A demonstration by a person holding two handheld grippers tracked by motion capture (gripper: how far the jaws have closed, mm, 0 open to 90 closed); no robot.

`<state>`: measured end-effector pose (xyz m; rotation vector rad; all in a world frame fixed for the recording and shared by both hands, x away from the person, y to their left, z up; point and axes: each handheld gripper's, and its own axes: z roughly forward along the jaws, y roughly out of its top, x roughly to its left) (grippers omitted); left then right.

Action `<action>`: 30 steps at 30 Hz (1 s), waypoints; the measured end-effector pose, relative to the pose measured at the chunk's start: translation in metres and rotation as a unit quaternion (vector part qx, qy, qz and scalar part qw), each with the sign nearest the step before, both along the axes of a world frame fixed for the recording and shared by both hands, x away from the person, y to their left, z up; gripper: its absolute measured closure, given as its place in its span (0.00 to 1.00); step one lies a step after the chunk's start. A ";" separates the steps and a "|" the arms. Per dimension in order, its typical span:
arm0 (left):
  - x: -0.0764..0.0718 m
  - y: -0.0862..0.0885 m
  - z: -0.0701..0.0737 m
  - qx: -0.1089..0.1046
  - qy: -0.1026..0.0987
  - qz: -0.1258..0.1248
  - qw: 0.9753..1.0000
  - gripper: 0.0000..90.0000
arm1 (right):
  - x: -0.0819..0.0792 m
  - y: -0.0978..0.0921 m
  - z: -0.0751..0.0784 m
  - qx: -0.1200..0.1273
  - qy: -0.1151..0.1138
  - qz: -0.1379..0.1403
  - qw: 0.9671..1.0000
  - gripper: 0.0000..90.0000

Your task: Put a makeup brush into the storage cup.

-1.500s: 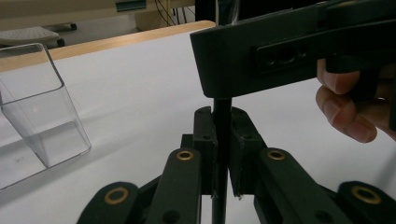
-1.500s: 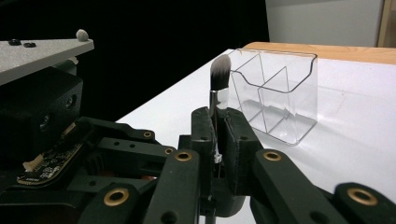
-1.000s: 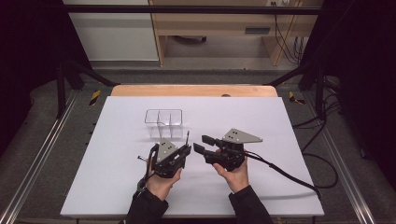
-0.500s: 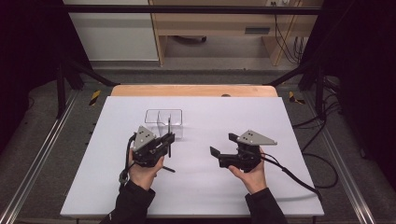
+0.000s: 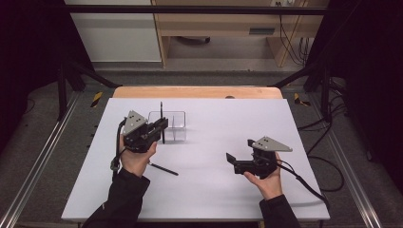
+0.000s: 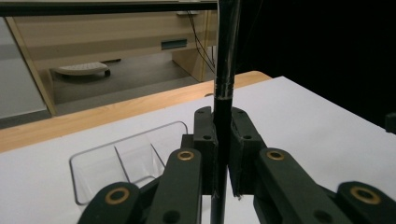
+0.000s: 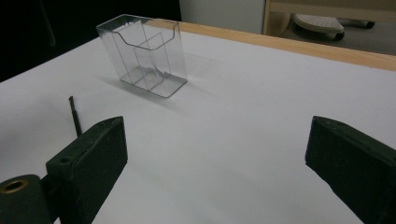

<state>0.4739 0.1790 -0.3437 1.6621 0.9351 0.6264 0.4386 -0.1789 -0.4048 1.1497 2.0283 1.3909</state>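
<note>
Holding a black pen (image 5: 161, 122) upright between its closed jaws, the left gripper (image 5: 159, 127) sits at about ten o'clock on the white table (image 5: 214, 190), just beside the clear plastic organizer (image 5: 175, 124). In the left gripper view the pen (image 6: 223, 93) rises straight through the clamp, with the organizer (image 6: 126, 156) lying at about eight o'clock from the jaws, its divided compartments open at the top. To do this step well, the person should probably keep the pen vertical, carry its lower tip over the near rim, and line it up with one compartment rather than the divider wall before lowering. Easing the grip only once the tip is well inside the walls would likely stop the pen from tipping out, since the light holder may slide or topple if nudged sideways.

A second black pen (image 5: 164, 169) lies flat on the table at about six o'clock from the left hand (image 5: 135, 159), well apart from the organizer and waiting its turn.

Farther right, at about four o'clock on the table, the right gripper (image 5: 233, 161) hangs with its jaws spread wide and empty; the right gripper view looks toward the organizer (image 7: 144, 53) and the lying pen's end (image 7: 74, 116). It could steady the holder if needed.
</note>
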 end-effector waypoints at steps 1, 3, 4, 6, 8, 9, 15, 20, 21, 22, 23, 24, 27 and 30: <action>0.003 0.000 0.003 -0.002 -0.001 0.001 1.000 0.92 | 0.000 -0.002 -0.001 -0.003 0.002 -0.002 1.000 0.07; 0.007 0.001 0.007 -0.001 -0.003 0.003 1.000 0.92 | -0.001 -0.006 -0.004 -0.007 0.006 -0.008 1.000 0.06; 0.009 0.001 0.009 -0.001 -0.006 0.003 1.000 0.92 | -0.002 -0.008 -0.005 -0.008 0.007 -0.009 1.000 0.06; 0.014 0.001 0.012 0.004 -0.008 0.005 1.000 0.92 | -0.003 -0.011 -0.007 -0.017 0.008 -0.014 1.000 0.06; 0.019 0.001 0.014 0.008 -0.010 0.004 1.000 0.92 | -0.003 -0.014 -0.009 -0.019 0.009 -0.017 1.000 0.06; 0.023 0.001 0.015 0.009 -0.012 0.005 1.000 0.92 | -0.003 -0.015 -0.009 -0.018 0.010 -0.018 1.000 0.06; 0.039 -0.002 0.018 0.025 -0.016 0.013 0.999 0.92 | -0.004 -0.019 -0.012 -0.018 0.013 -0.024 0.999 0.06; 0.055 -0.002 0.015 0.029 -0.011 0.020 0.999 0.92 | -0.004 -0.019 -0.012 -0.021 0.013 -0.024 0.999 0.05; 0.058 -0.002 0.013 0.028 -0.010 0.022 0.999 0.92 | -0.004 -0.019 -0.012 -0.021 0.013 -0.024 0.999 0.05; 0.061 -0.002 0.011 0.026 -0.010 0.024 0.999 0.92 | -0.004 -0.019 -0.012 -0.022 0.013 -0.023 0.999 0.05; 0.064 -0.001 0.009 0.026 -0.007 0.026 0.999 0.92 | -0.004 -0.019 -0.013 -0.022 0.013 -0.023 0.999 0.05; 0.067 -0.001 0.007 0.026 -0.007 0.028 0.999 0.92 | -0.004 -0.019 -0.013 -0.023 0.013 -0.024 0.999 0.05; 0.076 -0.001 0.002 0.020 -0.006 0.032 0.999 0.92 | -0.003 -0.020 -0.013 -0.024 0.012 -0.025 0.999 0.05; 0.084 -0.001 -0.005 0.019 -0.002 0.038 0.999 0.92 | -0.003 -0.019 -0.014 -0.025 0.013 -0.024 0.999 0.05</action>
